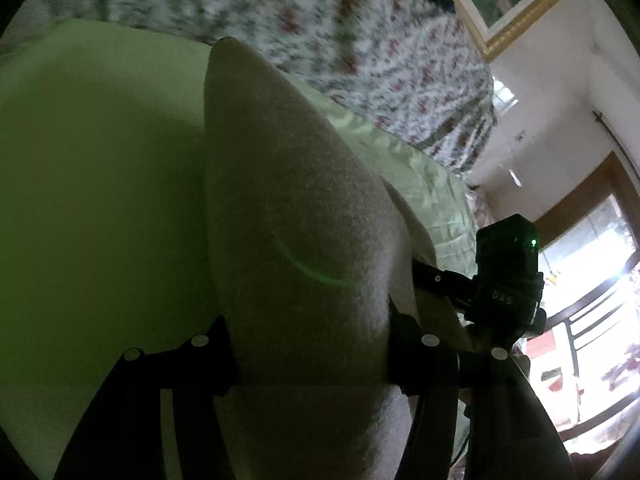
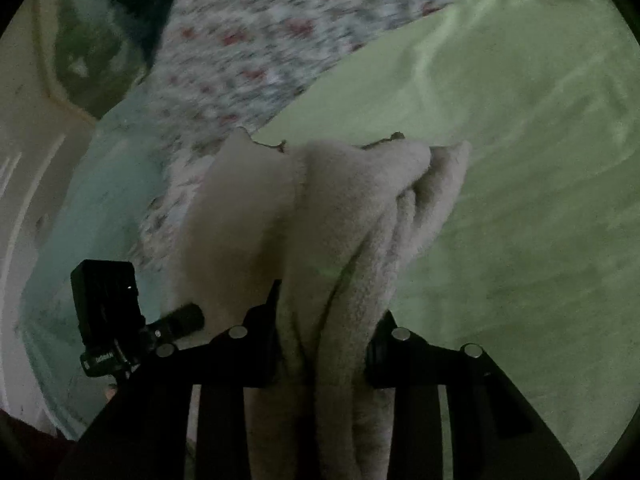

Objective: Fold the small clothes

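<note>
On the left, the left gripper point(image 1: 312, 356) had its fingers point(image 1: 216, 356) pressed in against both sides of a beige fleecy garment point(image 1: 288, 208), gripping it; the cloth rose from between them in a broad, smooth, tapering sheet. The tool pointed out over the green bedsheet point(image 1: 88, 184), tilted so the room leaned hard over (the framed picture point(image 1: 516, 4) and the window point(image 1: 592, 264) sat at a slant). Beyond the sheet lay a floral bedspread point(image 1: 360, 40). At that view's right edge stood the other tool's black camera block point(image 1: 508, 276), close alongside.

Over to the right, the right gripper point(image 2: 322, 354) was closed on the same garment point(image 2: 320, 208), here bunched into thick folds squeezed between its fingers point(image 2: 260, 356), the top edge flopping over. It aimed across the green bedsheet point(image 2: 500, 160) toward the floral bedspread point(image 2: 248, 52). Whether the garment was touching the bed, I could not tell.
</note>
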The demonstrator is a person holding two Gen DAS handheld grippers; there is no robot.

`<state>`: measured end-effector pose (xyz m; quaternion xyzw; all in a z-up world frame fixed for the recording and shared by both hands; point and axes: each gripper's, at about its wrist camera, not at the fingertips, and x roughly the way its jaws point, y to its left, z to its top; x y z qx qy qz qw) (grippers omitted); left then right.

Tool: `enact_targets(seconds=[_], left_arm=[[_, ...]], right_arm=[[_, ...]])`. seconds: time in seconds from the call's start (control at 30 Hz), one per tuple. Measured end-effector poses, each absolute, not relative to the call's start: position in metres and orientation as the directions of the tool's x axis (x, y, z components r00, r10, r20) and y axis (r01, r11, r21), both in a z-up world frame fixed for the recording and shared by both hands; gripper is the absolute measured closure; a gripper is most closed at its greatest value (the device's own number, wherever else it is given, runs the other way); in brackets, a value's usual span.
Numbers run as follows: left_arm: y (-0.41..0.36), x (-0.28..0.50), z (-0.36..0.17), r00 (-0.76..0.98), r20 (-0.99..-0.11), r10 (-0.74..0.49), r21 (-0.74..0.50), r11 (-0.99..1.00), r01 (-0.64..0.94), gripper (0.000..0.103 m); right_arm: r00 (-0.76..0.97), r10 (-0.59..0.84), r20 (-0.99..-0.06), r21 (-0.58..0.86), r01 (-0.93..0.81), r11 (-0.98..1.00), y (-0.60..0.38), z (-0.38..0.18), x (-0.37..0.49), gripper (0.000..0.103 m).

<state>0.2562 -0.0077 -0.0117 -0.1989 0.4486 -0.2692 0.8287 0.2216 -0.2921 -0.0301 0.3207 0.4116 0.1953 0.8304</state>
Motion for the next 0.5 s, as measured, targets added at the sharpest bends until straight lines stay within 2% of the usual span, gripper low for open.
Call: enact_targets(seconds=[0.17, 0.27, 0.33, 0.4, 0.43, 0.5], left_arm=[[0.045, 0.219, -0.013, 0.493, -0.657, -0.571, -0.540, 0.812, 0.221, 0.044], [0.067, 0.206, -0.036, 0.488, -0.689, -0.535, -0.517, 0.835, 0.186, 0.041], [0.075, 0.204, -0.060, 0.469, -0.724, -0.506, -0.498, 0.854, 0.151, 0.036], [0.085, 0.203, -0.071, 0.466, -0.693, -0.550, -0.565, 0.816, 0.123, 0.029], [0.090, 0.202, -0.070, 0.463, -0.676, -0.573, -0.597, 0.794, 0.111, 0.028], [0.094, 0.199, -0.063, 0.489, -0.669, -0.559, -0.588, 0.801, 0.110, 0.026]], right_arm=[[0.534, 0.642, -0.550, 0.691, -0.140, 0.709, -0.226, -0.035, 0.225, 0.069], [0.499, 0.649, -0.574, 0.675, -0.160, 0.720, -0.199, -0.046, 0.227, 0.069], [0.477, 0.619, -0.623, 0.643, -0.138, 0.753, -0.189, -0.059, 0.228, 0.066], [0.466, 0.612, -0.639, 0.643, -0.113, 0.758, -0.187, -0.071, 0.228, 0.057], [0.464, 0.617, -0.636, 0.655, -0.099, 0.749, -0.190, -0.074, 0.227, 0.055], [0.457, 0.609, -0.648, 0.653, -0.078, 0.754, -0.197, -0.072, 0.226, 0.048]])
